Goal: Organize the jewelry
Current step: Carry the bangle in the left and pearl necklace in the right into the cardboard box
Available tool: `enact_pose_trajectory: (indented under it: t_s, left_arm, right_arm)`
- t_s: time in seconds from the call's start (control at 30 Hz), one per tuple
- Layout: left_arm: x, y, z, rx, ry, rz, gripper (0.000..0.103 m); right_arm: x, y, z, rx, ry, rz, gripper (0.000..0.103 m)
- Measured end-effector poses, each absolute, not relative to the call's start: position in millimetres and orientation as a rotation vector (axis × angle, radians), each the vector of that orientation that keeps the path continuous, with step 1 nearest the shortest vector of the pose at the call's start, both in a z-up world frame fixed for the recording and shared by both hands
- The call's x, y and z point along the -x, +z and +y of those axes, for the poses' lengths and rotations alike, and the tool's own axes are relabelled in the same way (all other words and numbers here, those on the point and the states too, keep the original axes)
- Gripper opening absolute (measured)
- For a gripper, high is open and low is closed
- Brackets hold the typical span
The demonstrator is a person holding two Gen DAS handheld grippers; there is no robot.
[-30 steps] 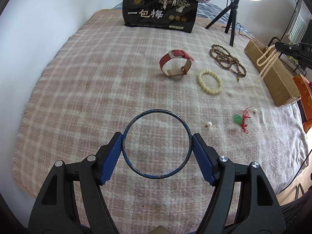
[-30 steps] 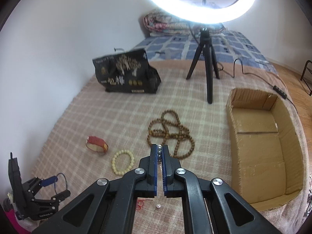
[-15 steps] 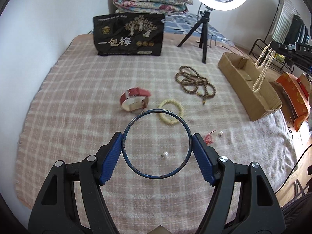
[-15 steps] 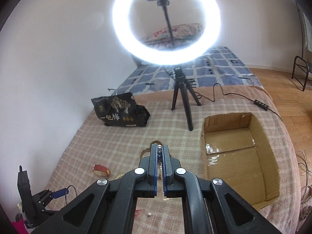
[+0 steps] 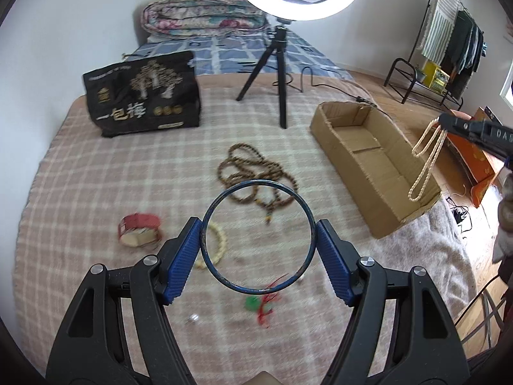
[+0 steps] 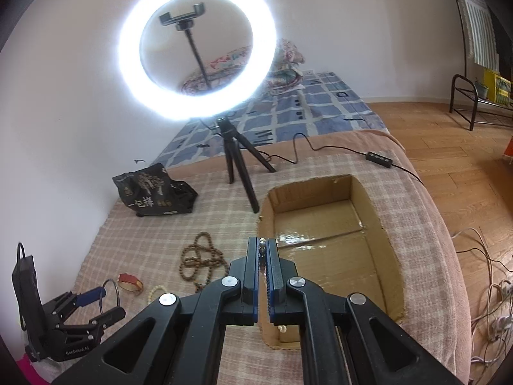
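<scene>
Holding a thin blue ring (image 5: 257,237) between its two blue pads, your left claw (image 5: 258,256) is up in the air over the checked blanket (image 5: 96,192) on the bed. The pads press the ring from both sides, so it stands open like a little window.

Your right claw (image 6: 263,248) is pressed together on a cream bead necklace (image 5: 426,163). In the left view the necklace hangs down in long loops over the near end of the cardboard box (image 5: 378,166). In the right view you only see a few small beads (image 6: 262,246) squeezed between the pads, with the open box (image 6: 368,256) just under them.

Down on the blanket, near the left claw, lie a pale bead bracelet (image 5: 218,243), a red watch (image 5: 139,229), and a green charm on red string (image 5: 259,304). A tiny shiny bead (image 5: 193,318) sits close by. A long brown bead string (image 5: 253,176) lies in a pile a bit farther off, between the watch and the box.

Past those stand a black bag (image 5: 141,102) and a ring light (image 6: 195,54) on a small tripod (image 5: 275,73). A folded quilt (image 5: 202,12) rests at the far end of the bed.
</scene>
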State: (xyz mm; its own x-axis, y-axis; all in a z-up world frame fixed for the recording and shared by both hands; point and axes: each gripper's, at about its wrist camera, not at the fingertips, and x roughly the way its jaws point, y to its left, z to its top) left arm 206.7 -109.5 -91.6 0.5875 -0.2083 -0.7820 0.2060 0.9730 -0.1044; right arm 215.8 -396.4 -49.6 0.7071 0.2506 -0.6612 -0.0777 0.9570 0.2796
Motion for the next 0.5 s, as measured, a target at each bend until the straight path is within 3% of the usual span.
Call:
enact_pose_trajectory:
  t_s: [0.5]
  left_arm:
    - [-285.0,-92.3,-218.8,-0.018,-0.368,0.886,0.074]
  right_arm:
    - [-227.2,-83.3,-444.4,-0.267,0.122,0.826,0.001]
